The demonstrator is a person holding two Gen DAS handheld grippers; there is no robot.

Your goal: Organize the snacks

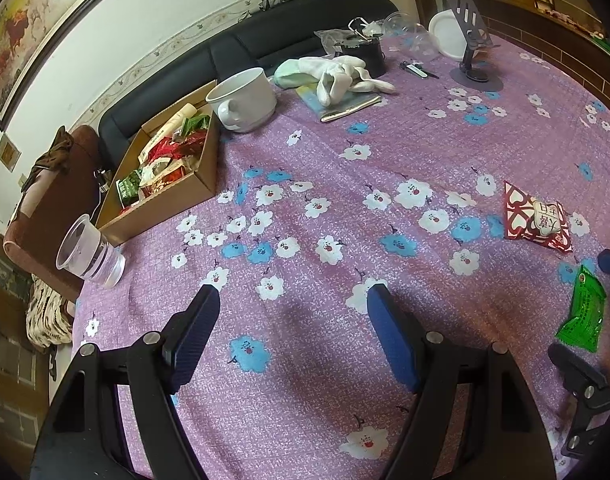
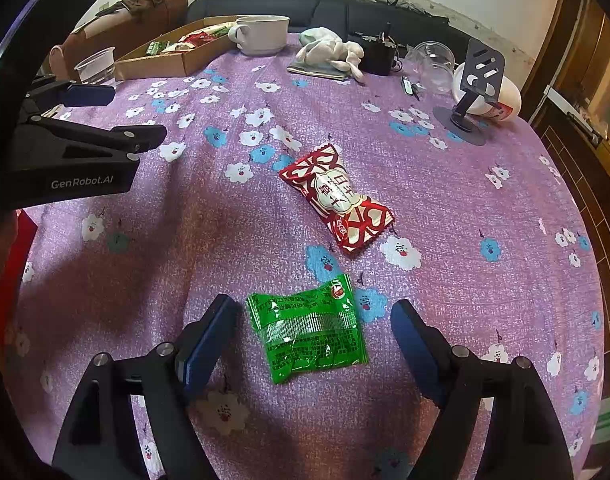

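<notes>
Right tongs [image 2: 313,344] spreading wider, straddling the green snack packet [image 2: 308,330] without pinching it. Packet lying flat on the surface [image 2: 465,208], long axis running roughly side to side between the pads, slightly skewed. Left tongs [image 1: 293,336] gaping, holding nothing. Just past the green one, red snack packet [image 2: 337,200] sitting diagonally, pointing far-left to near-right. Cardboard box [image 1: 201,184] of snacks way off at the far left edge.

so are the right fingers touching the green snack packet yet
Apart. The right wrist view shows the green snack packet lying between the fingers, purple cloth visible on both sides.
</notes>
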